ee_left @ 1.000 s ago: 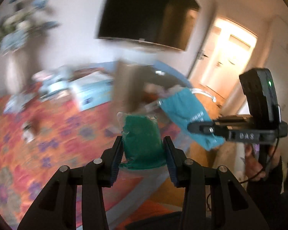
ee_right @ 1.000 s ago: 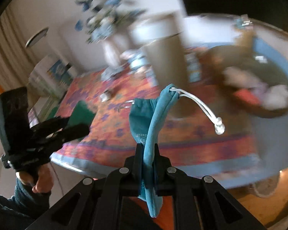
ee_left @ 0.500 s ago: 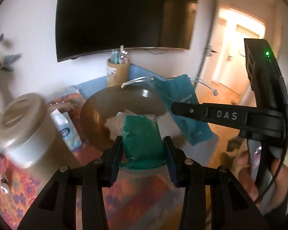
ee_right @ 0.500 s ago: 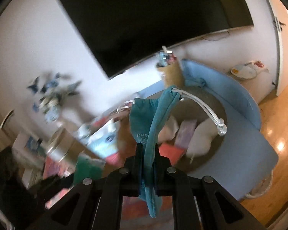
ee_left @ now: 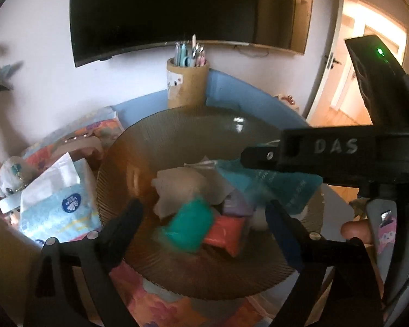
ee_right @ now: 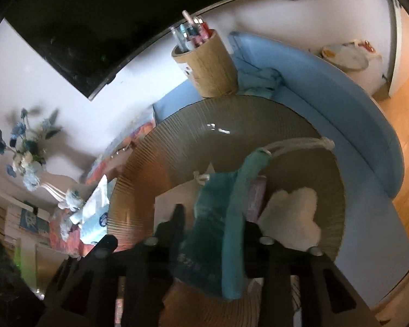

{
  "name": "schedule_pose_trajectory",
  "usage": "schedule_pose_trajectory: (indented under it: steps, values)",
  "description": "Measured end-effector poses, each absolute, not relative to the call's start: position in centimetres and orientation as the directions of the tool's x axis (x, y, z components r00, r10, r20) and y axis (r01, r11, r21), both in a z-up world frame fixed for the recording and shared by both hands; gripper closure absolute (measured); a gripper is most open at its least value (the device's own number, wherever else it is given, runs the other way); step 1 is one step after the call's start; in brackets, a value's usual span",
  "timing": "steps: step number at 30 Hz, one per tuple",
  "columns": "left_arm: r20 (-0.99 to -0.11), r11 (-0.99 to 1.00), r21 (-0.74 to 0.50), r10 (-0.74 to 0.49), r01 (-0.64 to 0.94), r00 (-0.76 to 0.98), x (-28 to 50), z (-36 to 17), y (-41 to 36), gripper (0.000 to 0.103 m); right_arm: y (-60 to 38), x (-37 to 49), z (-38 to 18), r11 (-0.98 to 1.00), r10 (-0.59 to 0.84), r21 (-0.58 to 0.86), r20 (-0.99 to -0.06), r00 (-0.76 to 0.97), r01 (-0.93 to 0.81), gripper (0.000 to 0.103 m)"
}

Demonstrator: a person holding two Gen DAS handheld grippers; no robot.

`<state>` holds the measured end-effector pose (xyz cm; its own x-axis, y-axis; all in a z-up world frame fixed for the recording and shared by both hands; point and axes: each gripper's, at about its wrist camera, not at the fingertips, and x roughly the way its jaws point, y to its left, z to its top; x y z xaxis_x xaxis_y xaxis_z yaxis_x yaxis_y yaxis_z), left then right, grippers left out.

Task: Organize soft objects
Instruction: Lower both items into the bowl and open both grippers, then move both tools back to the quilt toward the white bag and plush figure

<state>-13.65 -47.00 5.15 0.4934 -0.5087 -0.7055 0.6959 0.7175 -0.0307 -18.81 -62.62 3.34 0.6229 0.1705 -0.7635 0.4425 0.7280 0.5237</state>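
Spreading across the far wall, a dark television (ee_left: 188,13); lying below it, the counter (ee_right: 340,103) under a blue cover and a flowered cloth. Sitting on that counter, a wide ribbed brown bowl (ee_left: 161,133), holding a white cloth, a lilac packet and an orange-red packet (ee_left: 226,231). Standing just behind the bowl, a wooden pen cup (ee_left: 188,81); lying just left of the bowl, a tissue pack (ee_left: 60,207). Hovering over the bowl, the left tongs (ee_left: 204,218), having just been opening, now standing wide, with the blurred green pouch (ee_left: 189,224) between the pads but touching neither. Reaching in from the right, the right tongs (ee_right: 212,226), having just been opening too, now partly apart, with the teal drawstring bag (ee_right: 231,212) hanging loosely between them above the bowl.
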Motion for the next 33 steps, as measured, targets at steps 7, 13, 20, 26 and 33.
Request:
schedule_pose_trajectory:
  steps: [7,13,20,26,33]
  values:
    - [-0.663,0.61,-0.042,-0.609,0.792,0.434,-18.9,6.5,-45.0,0.012,-62.5,-22.0,5.7,0.737,0.117,0.512,-0.74,0.662,0.442,0.046]
    - [-0.623,0.567,-0.042,-0.659,0.822,0.422,-22.8,8.1,-41.2,0.012,-61.2,-22.3,7.1,0.768,0.07,0.457,-0.756,0.651,0.449,0.032]
    - [-0.58,0.568,-0.085,-0.696,0.818,0.423,-24.2,10.1,-34.1,0.012,-57.6,-18.6,9.7,0.888,0.001,0.275,-0.803,0.596,0.368,0.032]
    - [-0.565,0.634,-0.062,-0.659,0.771,0.496,-24.1,10.5,-27.9,0.012,-56.6,-14.6,9.9,0.916,-0.111,0.108,-0.858,0.502,0.386,0.011]
    - [-0.556,0.759,-0.036,-0.556,0.65,0.617,-21.2,9.8,-18.8,0.012,-56.0,-19.1,11.8,0.87,-0.063,0.248,-0.802,0.594,0.427,0.032]
